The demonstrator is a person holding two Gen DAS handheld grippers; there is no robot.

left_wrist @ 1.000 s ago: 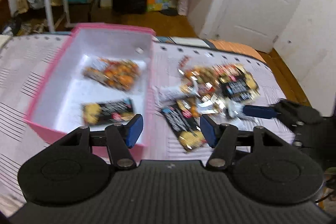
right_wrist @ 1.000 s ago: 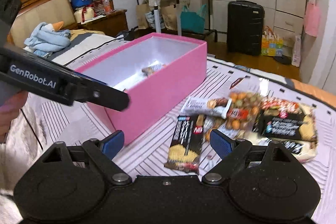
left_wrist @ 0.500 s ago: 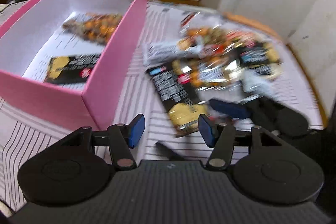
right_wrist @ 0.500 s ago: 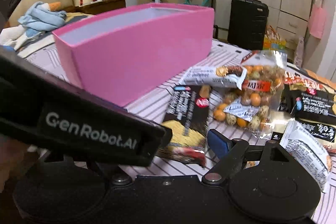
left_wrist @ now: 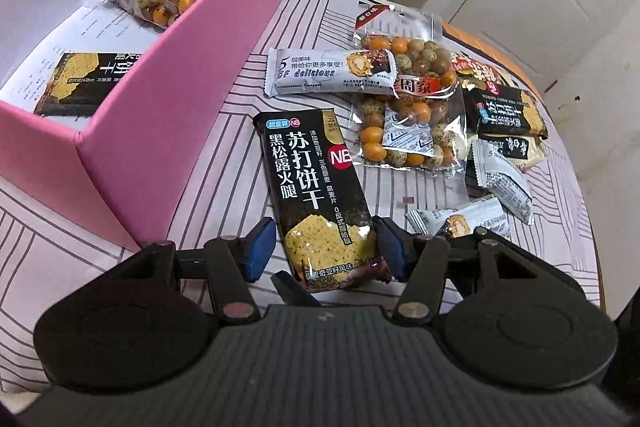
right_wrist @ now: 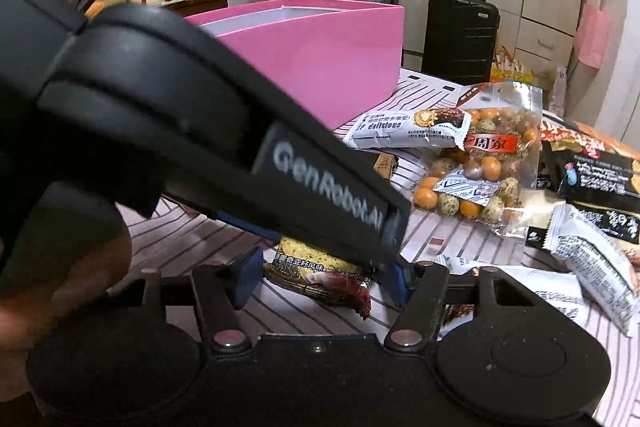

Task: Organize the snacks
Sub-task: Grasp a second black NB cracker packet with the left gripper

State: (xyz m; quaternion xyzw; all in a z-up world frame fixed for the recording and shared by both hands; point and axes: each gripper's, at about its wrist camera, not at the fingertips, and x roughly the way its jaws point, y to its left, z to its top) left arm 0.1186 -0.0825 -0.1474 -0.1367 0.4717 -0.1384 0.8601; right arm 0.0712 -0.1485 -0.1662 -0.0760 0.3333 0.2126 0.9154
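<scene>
A black soda cracker packet [left_wrist: 312, 183] lies on the striped cloth beside the pink box [left_wrist: 160, 99]. My left gripper [left_wrist: 324, 247] is open, its blue pads either side of the packet's near end. The box holds another cracker packet [left_wrist: 86, 83] and a bag of nuts [left_wrist: 160, 1]. In the right wrist view my right gripper [right_wrist: 320, 277] is open just behind the same packet's end [right_wrist: 316, 269], with the left gripper's body [right_wrist: 200, 131] crossing over it. A nut bag [left_wrist: 408, 107] and white wafer packets [left_wrist: 328, 71] lie to the right.
More cracker packets [left_wrist: 504, 111] and small white packets [left_wrist: 500, 179] are piled at the right near the table edge. The pink box wall [right_wrist: 312, 63] stands close on the left. A black suitcase [right_wrist: 460, 31] and furniture stand behind.
My left gripper has come down and forward so its open pads straddle the black cracker packet's near end. My right gripper has moved in low behind it.
</scene>
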